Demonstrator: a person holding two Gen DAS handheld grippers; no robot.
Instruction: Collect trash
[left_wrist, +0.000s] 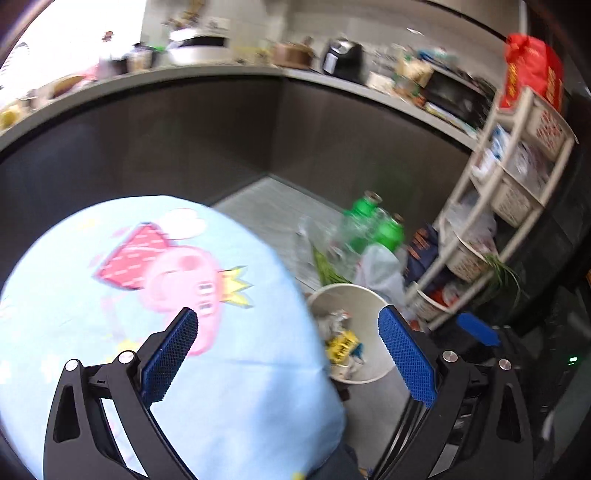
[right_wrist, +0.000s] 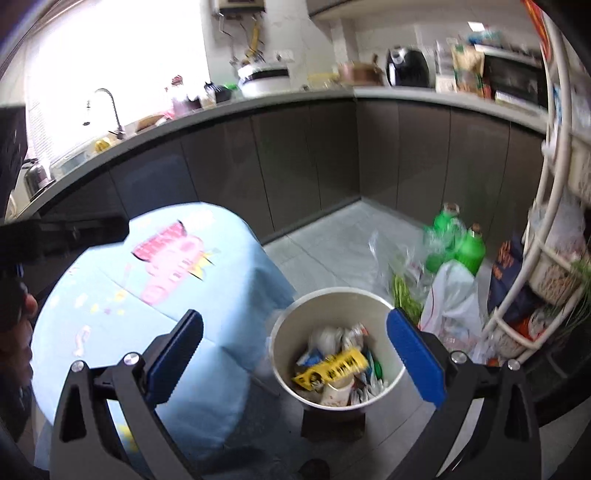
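Below my right claw (right_wrist: 295, 354), the round trash bin (right_wrist: 280, 332) stands upright on the floor beside the blue-clothed table (right_wrist: 147, 295). A yellow wrapper (right_wrist: 332, 367) lies slantwise atop the trash inside. Both my claws, left (left_wrist: 288, 354) too, gape wide, holding nothing.

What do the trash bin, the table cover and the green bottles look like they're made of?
Trash bin: probably plastic or painted metal, smooth cream wall with dull sheen. Table cover: likely soft printed fabric, matte, draping in folds at the edge. Green bottles: seemingly translucent plastic, glossy; blur leaves it open.
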